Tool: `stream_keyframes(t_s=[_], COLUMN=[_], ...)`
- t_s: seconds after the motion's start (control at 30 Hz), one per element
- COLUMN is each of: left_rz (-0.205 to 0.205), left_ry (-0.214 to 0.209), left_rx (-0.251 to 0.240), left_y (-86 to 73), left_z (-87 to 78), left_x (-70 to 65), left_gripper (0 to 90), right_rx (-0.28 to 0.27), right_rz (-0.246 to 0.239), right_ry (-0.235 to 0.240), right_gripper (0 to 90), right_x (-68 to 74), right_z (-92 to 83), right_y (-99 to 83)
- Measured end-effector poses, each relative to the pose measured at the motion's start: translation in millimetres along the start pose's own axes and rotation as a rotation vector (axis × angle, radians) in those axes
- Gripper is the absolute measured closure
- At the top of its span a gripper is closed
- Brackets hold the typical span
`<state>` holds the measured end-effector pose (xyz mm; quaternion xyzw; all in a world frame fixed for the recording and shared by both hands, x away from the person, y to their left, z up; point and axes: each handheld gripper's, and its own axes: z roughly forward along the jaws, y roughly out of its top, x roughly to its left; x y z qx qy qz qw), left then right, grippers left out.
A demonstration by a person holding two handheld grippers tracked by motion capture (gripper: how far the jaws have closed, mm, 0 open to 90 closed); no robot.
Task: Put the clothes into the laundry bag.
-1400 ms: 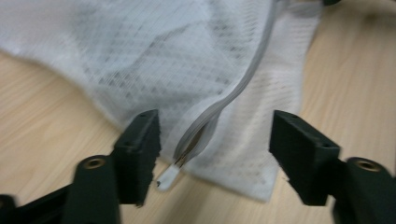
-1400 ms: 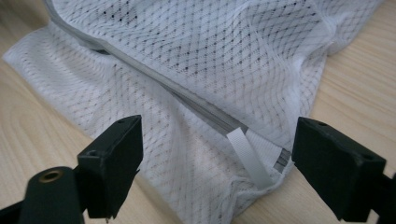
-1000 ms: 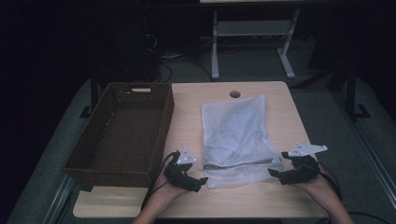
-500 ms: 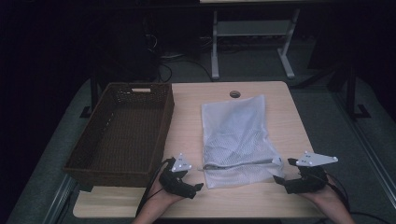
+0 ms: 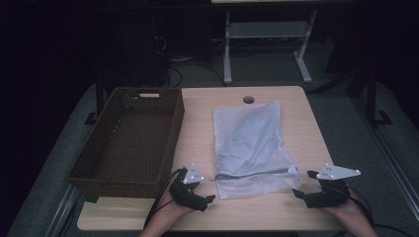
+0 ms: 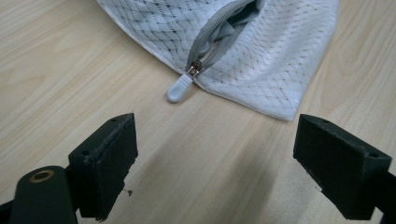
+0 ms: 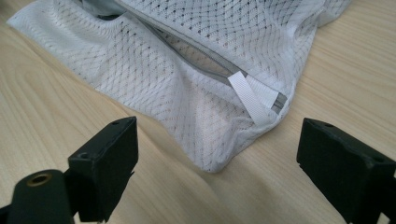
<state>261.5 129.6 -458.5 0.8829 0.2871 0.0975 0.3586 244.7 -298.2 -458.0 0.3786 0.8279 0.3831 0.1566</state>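
We held both grippers low over the table's (image 5: 197, 108) near edge, one at each near corner of the white mesh laundry bag (image 5: 252, 143). The bag lay flat on the right half of the table, its length running from the near edge toward the far edge, where a small round cable hole (image 5: 248, 99) sat just beyond it. Our left gripper (image 5: 210, 198) had its jaws wide apart and empty, just short of the bag's near left corner; in the left gripper view (image 6: 215, 154) the white zipper pull (image 6: 179, 89) rested on the wood ahead of the jaws, with the zip partly open behind it. Our right gripper (image 5: 299, 192) was likewise spread and holding nothing, and its own view (image 7: 217, 154) showed a white fabric tab (image 7: 252, 98) at the zip's end. A dark woven basket (image 5: 133, 143) stood along the table's left edge.
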Motion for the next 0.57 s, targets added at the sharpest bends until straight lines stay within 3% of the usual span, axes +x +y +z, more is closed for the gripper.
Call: stream_keyframes(t_s=[0.57], left_rz=[-0.001], left_ry=[0.004], left_rx=[0.005], left_y=[-0.2], left_z=[0.8], left_x=[1.5], left_gripper=[13.2], right_rx=[-0.007], right_rz=[-0.004], right_ry=[-0.006], right_gripper=[12.1], right_x=[-1.1], right_z=[-2.6], right_y=[-1.2])
